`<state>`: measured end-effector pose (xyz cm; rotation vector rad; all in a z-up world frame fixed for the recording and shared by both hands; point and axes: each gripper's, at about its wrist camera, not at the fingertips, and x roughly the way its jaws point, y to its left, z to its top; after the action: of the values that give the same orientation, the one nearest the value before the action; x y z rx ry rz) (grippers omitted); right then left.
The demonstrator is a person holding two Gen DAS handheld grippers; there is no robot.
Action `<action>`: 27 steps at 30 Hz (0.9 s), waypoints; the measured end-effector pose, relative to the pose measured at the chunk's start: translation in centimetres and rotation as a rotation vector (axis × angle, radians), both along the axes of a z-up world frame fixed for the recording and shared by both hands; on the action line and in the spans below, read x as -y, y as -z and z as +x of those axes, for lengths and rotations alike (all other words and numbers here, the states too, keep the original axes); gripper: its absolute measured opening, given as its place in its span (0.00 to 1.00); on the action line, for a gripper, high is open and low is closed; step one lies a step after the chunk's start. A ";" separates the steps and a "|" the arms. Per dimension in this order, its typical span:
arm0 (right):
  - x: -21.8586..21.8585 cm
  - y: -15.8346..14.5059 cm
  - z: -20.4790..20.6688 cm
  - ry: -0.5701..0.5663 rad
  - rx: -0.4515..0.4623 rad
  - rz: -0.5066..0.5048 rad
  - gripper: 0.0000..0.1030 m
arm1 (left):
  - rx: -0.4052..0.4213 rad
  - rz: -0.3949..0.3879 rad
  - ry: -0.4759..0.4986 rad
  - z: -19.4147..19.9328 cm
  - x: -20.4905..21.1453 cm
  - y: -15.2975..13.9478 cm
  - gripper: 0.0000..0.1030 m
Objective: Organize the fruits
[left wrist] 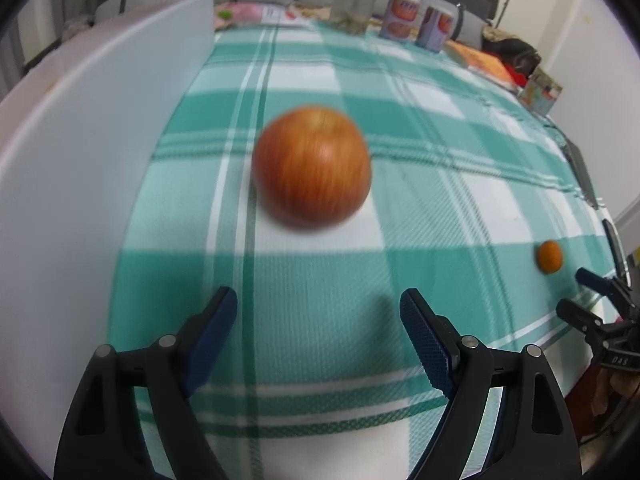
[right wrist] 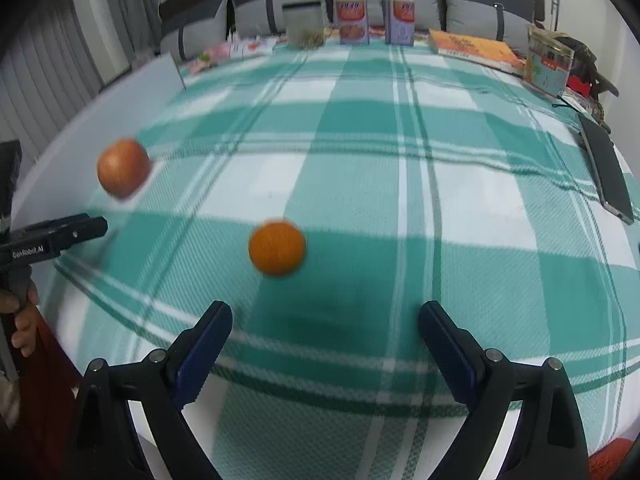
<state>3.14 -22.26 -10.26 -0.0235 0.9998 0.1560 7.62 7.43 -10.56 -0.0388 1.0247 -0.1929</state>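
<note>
Red-streaked apple [left wrist: 312,166] resting on a white square of the green-and-white checked tablecloth [left wrist: 360,320], just ahead of the left gripper [left wrist: 318,312] and clear of its pads. Small orange [right wrist: 277,247] sitting on the same cloth, well apart from the apple, close ahead of the right gripper [right wrist: 325,322] and a little left of its centre line, not touched. Both fruits blurred.

Left of the apple, a pale white board [left wrist: 80,152] lying over the table's edge. Along the far side of the table: a clear container [right wrist: 304,24], two printed cartons [right wrist: 352,20] standing upright, an orange book [right wrist: 476,50] lying flat, another printed box [right wrist: 548,60] further right. Dark flat device [right wrist: 608,168] near the right edge. Behind the table, grey cushions [right wrist: 472,16] against a dark sofa back; vertical blinds [right wrist: 48,72] at the left.

Left gripper: jaws spread wide, blue pads apart, nothing between them, hanging above the cloth. Right gripper: jaws likewise parted wide and empty, tilted down toward the cloth. At the left margin of the right wrist view, a person's fingers [right wrist: 24,320] wrapped round the left tool's handle.
</note>
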 end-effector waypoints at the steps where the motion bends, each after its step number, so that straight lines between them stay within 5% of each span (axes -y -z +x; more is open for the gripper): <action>1: -0.5 0.2 -0.1 -0.011 0.001 -0.037 0.95 | 0.016 0.020 0.002 -0.3 0.2 0.0 0.84; 6: -0.9 0.8 -0.6 0.005 0.032 -0.058 1.00 | 0.016 0.125 0.030 -0.8 1.6 0.6 0.90; 27: -1.1 1.2 -2.0 0.057 0.146 -0.054 1.00 | 0.094 0.136 -0.005 -1.9 1.5 1.0 0.96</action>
<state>1.17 -21.19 -11.47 -0.0552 0.8582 0.0737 5.73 5.90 -11.58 0.0905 0.9418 -0.1194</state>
